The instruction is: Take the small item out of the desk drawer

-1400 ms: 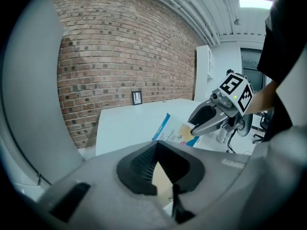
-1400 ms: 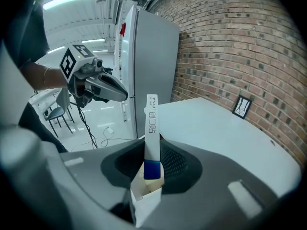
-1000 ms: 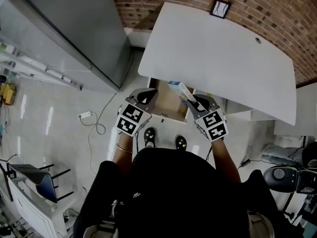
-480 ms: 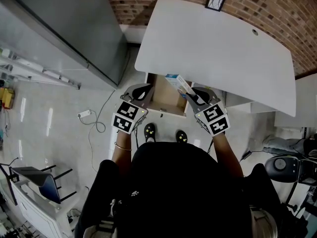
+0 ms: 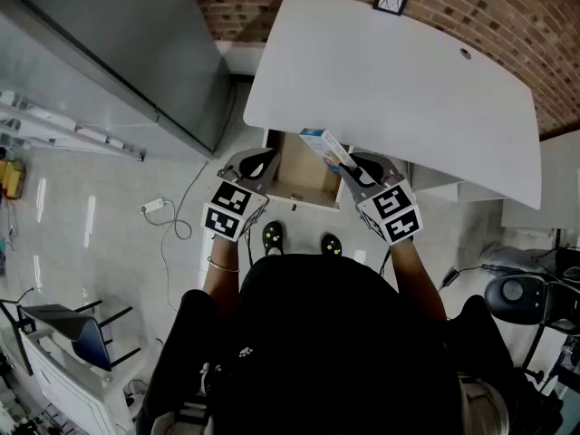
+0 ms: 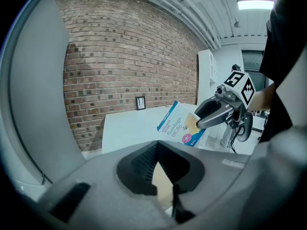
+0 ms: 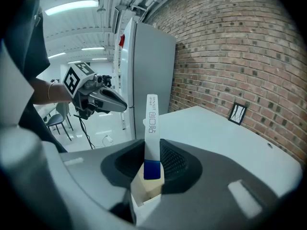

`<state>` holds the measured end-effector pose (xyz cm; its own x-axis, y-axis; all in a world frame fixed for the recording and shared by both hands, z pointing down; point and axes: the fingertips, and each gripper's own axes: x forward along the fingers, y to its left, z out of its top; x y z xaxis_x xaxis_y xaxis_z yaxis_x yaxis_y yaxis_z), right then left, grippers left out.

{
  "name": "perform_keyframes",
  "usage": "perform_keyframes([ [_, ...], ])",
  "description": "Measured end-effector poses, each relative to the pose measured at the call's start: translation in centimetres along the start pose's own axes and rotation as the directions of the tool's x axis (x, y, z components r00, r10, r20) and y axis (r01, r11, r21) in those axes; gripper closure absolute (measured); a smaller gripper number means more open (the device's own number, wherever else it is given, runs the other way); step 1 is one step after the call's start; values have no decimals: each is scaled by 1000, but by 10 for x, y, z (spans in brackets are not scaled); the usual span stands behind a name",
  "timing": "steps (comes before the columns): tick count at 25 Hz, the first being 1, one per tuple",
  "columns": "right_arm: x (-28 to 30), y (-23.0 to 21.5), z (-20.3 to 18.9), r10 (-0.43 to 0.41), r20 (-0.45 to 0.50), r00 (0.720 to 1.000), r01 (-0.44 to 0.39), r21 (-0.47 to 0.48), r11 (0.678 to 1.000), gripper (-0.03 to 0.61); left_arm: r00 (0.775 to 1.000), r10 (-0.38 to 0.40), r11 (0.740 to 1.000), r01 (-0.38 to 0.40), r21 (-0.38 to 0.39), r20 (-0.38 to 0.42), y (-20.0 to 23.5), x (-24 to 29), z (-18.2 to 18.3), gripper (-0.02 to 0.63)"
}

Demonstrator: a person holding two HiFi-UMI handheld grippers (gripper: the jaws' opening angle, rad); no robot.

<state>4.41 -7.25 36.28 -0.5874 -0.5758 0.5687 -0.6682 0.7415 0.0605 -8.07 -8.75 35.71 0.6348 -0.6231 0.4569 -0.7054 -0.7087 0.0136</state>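
Basically nothing differs from a second ago: I see both hands where they were, and the box point(image 5: 324, 146) is still clamped in the right hand-held gripper point(image 5: 349, 166). It is held in the air above the open drawer point(image 5: 304, 175), with its far end reaching the near edge of the white tabletop point(image 5: 390, 89). The left hand-held gripper point(image 5: 258, 163) hangs by the drawer's left side, jaws together on nothing. Box: thin flat carton, white face with a blue strip along one edge, a pink dot and "Bandage" print. In the right gripper view it stands edge-on and upright between the jaws, its lower end dark blue.
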Motion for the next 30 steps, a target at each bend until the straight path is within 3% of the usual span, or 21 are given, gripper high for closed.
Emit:
perform_keyframes([
  [19,-6,-4,17,0,64,998,-3,44,999,471,1000,8,1000,-8,8,30,2,-2,13,614],
  [30,-25,-16,38,-43,166,985,25,106,994,470,989,18,1000,-19,3,145,-2,-8,47,614],
])
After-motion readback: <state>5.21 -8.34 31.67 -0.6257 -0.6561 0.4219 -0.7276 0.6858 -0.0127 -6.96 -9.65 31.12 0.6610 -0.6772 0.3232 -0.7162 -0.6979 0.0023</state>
